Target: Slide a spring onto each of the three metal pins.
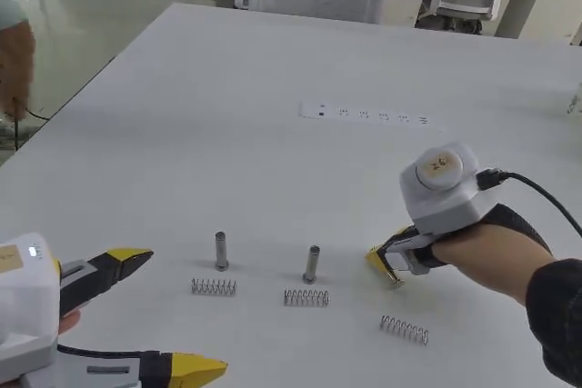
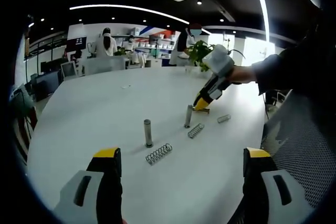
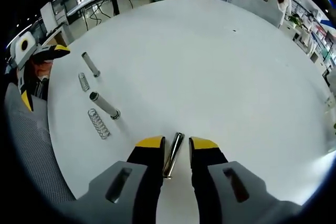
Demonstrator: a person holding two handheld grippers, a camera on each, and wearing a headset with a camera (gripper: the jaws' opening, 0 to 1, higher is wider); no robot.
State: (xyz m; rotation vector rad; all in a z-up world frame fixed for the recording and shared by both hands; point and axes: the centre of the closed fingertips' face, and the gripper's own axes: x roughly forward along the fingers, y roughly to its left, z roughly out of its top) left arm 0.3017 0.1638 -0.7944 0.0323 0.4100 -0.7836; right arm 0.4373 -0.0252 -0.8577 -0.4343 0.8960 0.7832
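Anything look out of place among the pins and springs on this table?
Yes: one pin lies between the right gripper's jaws instead of standing upright like the other two pins.

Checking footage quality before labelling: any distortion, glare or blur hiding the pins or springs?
Head view: even light, soft shadows, standing pins and springs sharp. Left gripper view: fisheye bends the table edge, ceiling strip glares. Right gripper view: curved too, pin between the jaws crisp.
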